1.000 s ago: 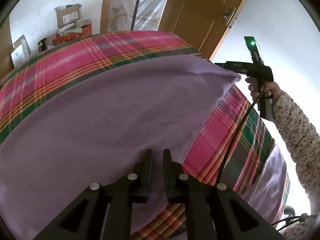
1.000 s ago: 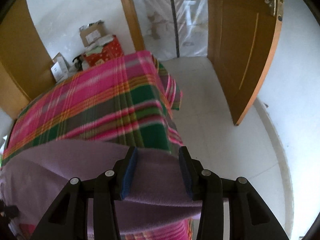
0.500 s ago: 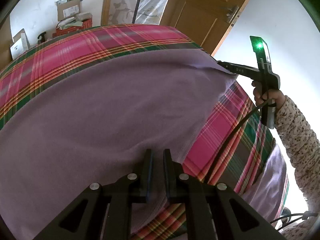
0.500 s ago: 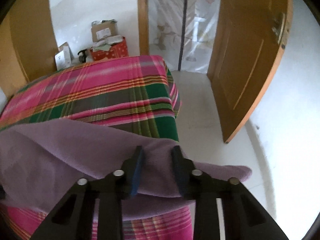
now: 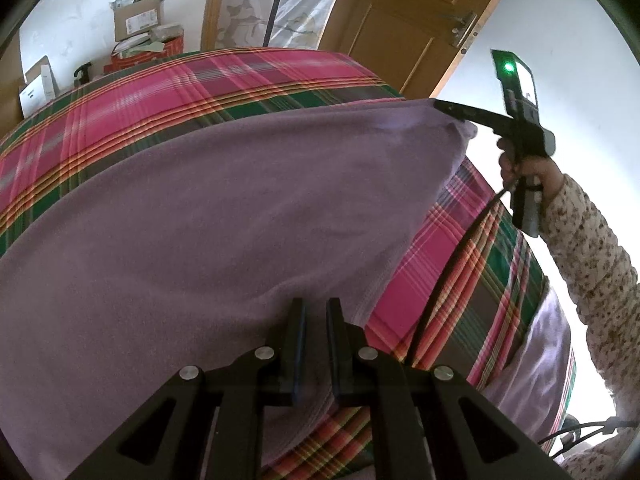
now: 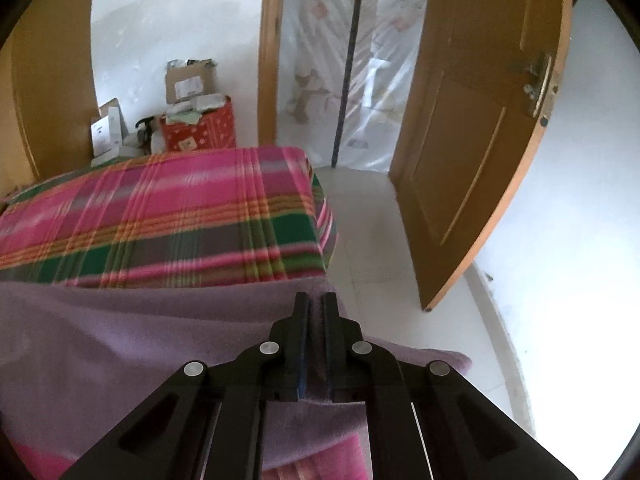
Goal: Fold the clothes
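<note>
A lilac fleece garment lies spread over a bed with a pink and green plaid cover. My left gripper is shut on the garment's near edge, cloth pinched between its fingers. In the left wrist view my right gripper holds the garment's far right corner lifted off the bed, held by a hand in a speckled sleeve. In the right wrist view my right gripper is shut on the lilac garment, which hangs below it over the plaid cover.
An open wooden door stands to the right above a white tile floor. Cardboard boxes and a red box sit past the bed's far end. A plastic curtain fills the doorway. A black cable trails across the bed.
My right gripper has closed from open onto the garment's corner and lifted it. The left gripper has stayed shut on the near edge.
</note>
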The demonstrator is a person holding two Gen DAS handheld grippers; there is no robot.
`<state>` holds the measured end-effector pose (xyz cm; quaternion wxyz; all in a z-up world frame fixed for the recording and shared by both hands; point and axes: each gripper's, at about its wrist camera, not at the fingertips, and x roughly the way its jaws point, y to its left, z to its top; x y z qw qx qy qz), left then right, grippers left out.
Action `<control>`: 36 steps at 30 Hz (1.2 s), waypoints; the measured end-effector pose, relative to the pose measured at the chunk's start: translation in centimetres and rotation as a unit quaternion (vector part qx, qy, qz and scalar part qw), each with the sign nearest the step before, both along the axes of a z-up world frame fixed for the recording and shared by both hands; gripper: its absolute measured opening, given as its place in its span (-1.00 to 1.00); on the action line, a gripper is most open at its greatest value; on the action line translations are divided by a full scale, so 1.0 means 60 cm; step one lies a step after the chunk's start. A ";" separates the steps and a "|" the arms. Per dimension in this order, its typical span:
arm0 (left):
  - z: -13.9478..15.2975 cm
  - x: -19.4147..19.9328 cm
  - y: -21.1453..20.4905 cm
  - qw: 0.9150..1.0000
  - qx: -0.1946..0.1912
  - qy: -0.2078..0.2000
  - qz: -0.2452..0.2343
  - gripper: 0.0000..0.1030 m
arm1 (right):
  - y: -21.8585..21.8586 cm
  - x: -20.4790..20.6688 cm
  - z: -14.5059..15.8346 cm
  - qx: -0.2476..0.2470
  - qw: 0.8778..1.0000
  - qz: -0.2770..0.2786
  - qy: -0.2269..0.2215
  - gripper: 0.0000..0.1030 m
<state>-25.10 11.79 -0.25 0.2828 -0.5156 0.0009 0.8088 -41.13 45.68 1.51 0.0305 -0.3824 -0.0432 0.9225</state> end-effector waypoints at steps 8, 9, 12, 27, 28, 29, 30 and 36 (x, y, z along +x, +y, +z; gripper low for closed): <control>0.000 0.005 0.002 1.000 0.001 0.001 -0.005 -0.80 | 0.009 -0.038 -0.021 0.044 0.996 -0.066 -0.034 -0.87; 0.000 0.005 0.003 1.000 0.002 0.001 -0.006 -0.80 | 0.014 -0.039 -0.021 0.039 0.996 -0.071 -0.038 -0.87; -0.001 0.005 0.003 1.000 0.008 -0.002 -0.005 -0.80 | 0.028 -0.029 -0.016 0.008 0.996 -0.078 -0.037 -0.87; 0.072 0.063 -0.128 0.996 0.015 0.035 0.076 -0.77 | -0.051 0.019 -0.013 0.033 0.997 0.007 -0.063 -0.51; 0.081 0.071 -0.151 0.995 0.010 0.042 0.091 -0.77 | -0.050 0.022 -0.004 0.032 0.998 -0.001 -0.060 -0.51; 0.088 0.076 -0.169 0.994 0.006 0.046 0.102 -0.77 | -0.050 0.025 0.005 0.029 0.998 -0.005 -0.056 -0.51; 0.094 0.082 -0.189 0.992 0.003 0.049 0.116 -0.76 | -0.050 0.029 0.015 0.026 0.998 -0.009 -0.052 -0.51; 0.115 0.121 -0.311 0.978 -0.026 0.057 0.200 -0.74 | -0.117 0.073 0.093 0.021 0.999 0.045 -0.013 -0.49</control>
